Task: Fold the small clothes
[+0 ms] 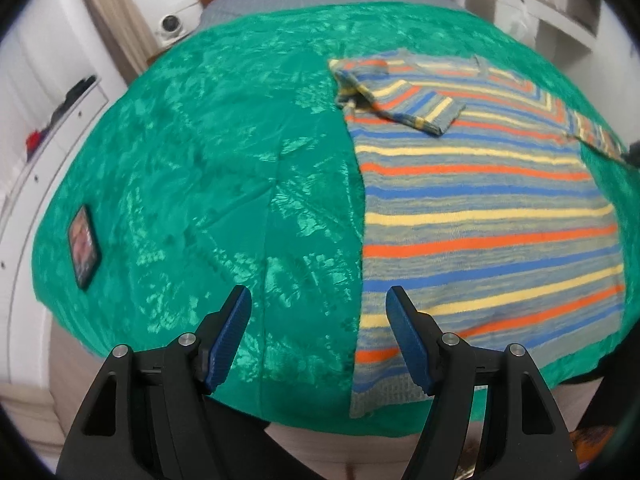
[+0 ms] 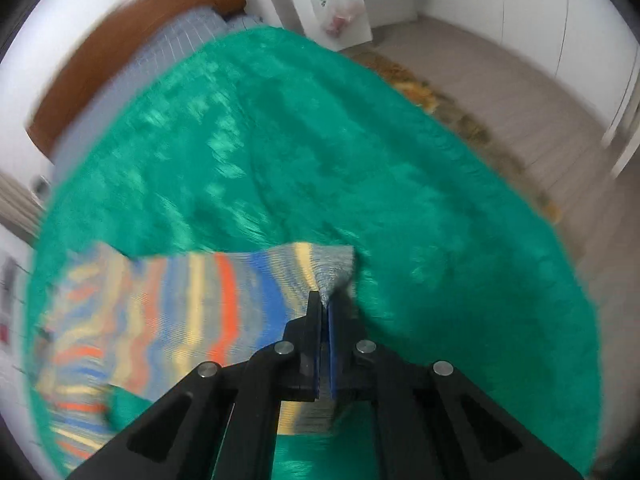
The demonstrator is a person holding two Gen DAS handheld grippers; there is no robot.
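The right gripper (image 2: 325, 300) is clenched on the grey cuff of the striped sweater's (image 1: 488, 208) right sleeve (image 2: 224, 280); the left gripper (image 1: 318, 320) hovers released at its near-left hem. The knit lies flat on the green bedspread (image 1: 200, 160), probably soft, light and limp, best taken by cuffs, hem corners or shoulders.

We see even, bright indoor light with soft sheen glinting off the green bedspread (image 1: 200, 168), strong fisheye bending and dark vignetting at the frame corners, and heavy motion blur across the right wrist view.

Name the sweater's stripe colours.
Sweater: orange, blue and yellow stripes on grey, clearest in the left wrist view.
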